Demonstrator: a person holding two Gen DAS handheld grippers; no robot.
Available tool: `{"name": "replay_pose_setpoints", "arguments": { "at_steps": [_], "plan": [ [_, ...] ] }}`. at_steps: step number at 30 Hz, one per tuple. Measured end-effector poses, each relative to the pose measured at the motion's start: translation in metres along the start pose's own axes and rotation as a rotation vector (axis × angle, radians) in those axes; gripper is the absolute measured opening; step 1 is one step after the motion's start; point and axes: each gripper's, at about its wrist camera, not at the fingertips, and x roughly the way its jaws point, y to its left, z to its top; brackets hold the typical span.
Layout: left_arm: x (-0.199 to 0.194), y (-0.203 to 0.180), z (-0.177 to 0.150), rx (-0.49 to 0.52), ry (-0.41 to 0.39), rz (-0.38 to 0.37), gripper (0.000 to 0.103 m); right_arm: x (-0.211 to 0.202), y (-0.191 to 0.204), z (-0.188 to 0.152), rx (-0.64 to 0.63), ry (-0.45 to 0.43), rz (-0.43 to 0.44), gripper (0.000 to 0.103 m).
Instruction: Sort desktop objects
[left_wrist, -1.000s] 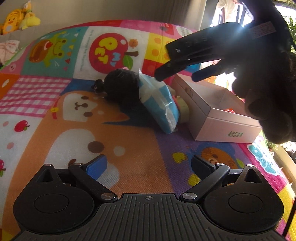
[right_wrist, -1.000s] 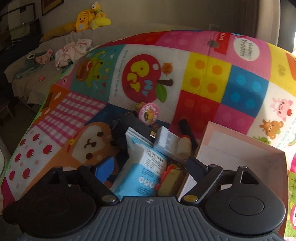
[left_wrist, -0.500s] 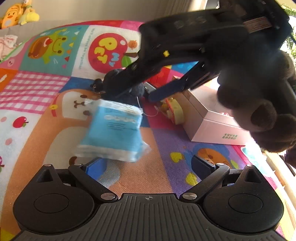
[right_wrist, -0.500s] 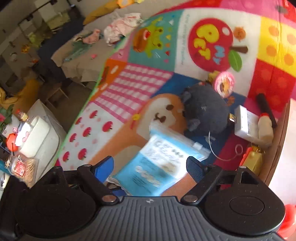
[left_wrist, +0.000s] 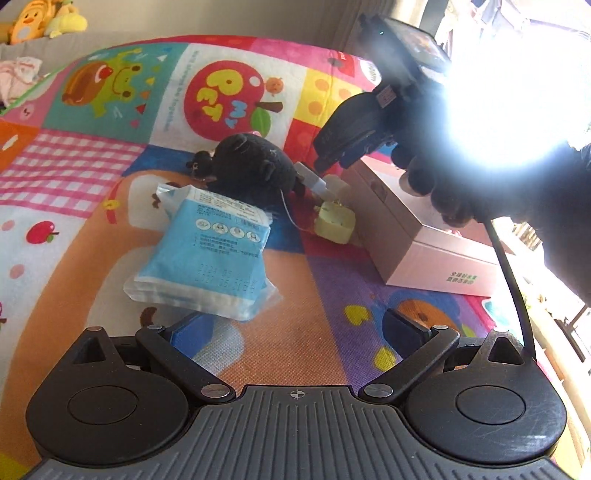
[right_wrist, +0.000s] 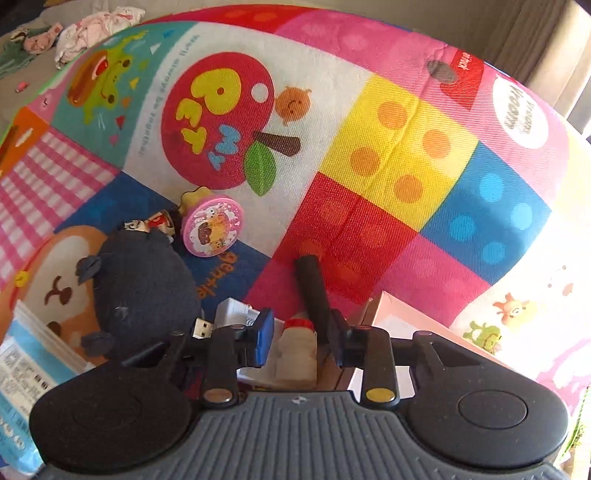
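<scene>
Jaws of our right gripper (right_wrist: 299, 341) are closing around the small white bottle (right_wrist: 297, 352) that stands between them; whether the pads already press on it we cannot quite tell. The bottle looks light, stiff and smooth, so we would take it by the body below its red collar. Left of these jaws lies the black plush (right_wrist: 144, 291); the pink box (left_wrist: 424, 236) sits right. Our left gripper (left_wrist: 295, 328) hangs with jaws apart, empty, the tissue pack (left_wrist: 210, 254) just ahead.
</scene>
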Motion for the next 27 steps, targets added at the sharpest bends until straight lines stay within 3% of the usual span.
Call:
{"name": "replay_pose_setpoints", "arguments": {
  "at_steps": [4,8,14,16,20,23,25,27],
  "plan": [
    [-0.001,0.004,0.0,-0.023,-0.003,-0.014,0.101,0.016,-0.001,0.006,0.017,0.05,-0.012,0.025],
    [-0.002,0.007,0.001,-0.037,-0.006,-0.027,0.101,0.006,-0.005,-0.001,0.053,0.071,0.05,0.017],
    [-0.002,0.008,0.002,-0.045,-0.009,-0.033,0.101,-0.04,0.01,-0.025,0.051,0.068,0.186,0.016],
    [-0.003,0.007,0.002,-0.037,-0.013,-0.024,0.101,-0.059,0.009,-0.039,0.048,0.06,0.244,0.009],
    [-0.006,0.003,0.0,-0.002,-0.02,-0.008,0.101,-0.097,0.0,-0.076,0.054,0.038,0.343,0.009],
    [-0.006,0.003,0.0,0.003,-0.014,0.007,0.101,-0.124,-0.013,-0.107,0.065,-0.007,0.398,0.009],
    [-0.005,0.002,0.0,0.006,-0.007,0.022,0.101,-0.146,-0.029,-0.127,0.084,-0.082,0.374,0.009],
    [-0.004,-0.001,0.0,0.021,-0.002,0.038,0.101,-0.165,-0.05,-0.144,0.124,-0.183,0.294,0.011]
  ]
}}
